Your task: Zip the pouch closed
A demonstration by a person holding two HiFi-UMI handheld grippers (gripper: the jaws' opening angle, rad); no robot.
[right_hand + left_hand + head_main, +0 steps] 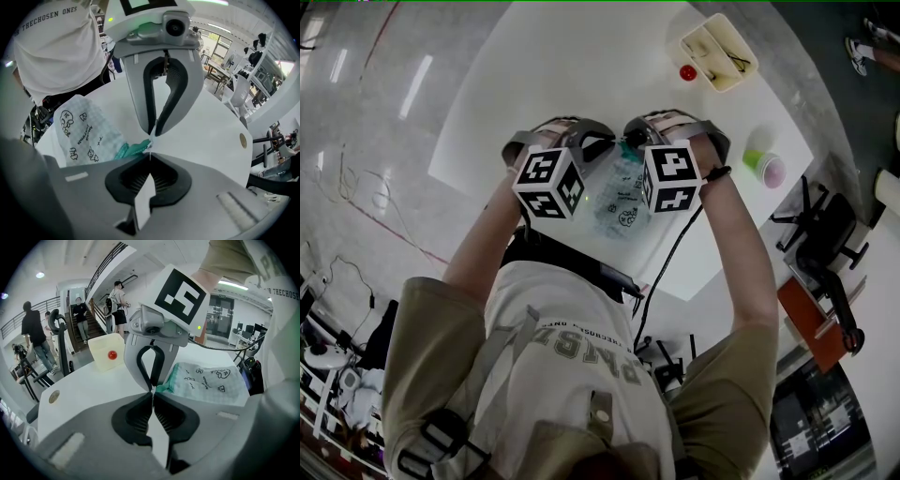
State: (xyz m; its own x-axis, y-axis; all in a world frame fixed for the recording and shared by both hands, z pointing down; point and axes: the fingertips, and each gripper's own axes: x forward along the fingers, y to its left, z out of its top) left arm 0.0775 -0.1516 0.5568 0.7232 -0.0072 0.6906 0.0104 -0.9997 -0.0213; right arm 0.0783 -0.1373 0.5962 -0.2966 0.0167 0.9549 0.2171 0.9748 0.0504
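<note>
Two hand-held grippers meet at the teal zipper end of the pouch [211, 380], which lies flat on the white counter [534, 84] just in front of you. Your left hand-held gripper [153, 392] is clamped shut on that teal edge. Your right hand-held gripper [150, 151] is pinched shut tip to tip against it, on what looks like the zipper tab, though that is too small to be sure. You seem to be at the start of the pull. Next, anchor the fabric with the left and draw the right steadily along the zipper line without lifting the pouch. At the far corner a cream tray [698, 28] holds a few thin dark items, and a red ball [687, 72] sits just beside it.
</note>
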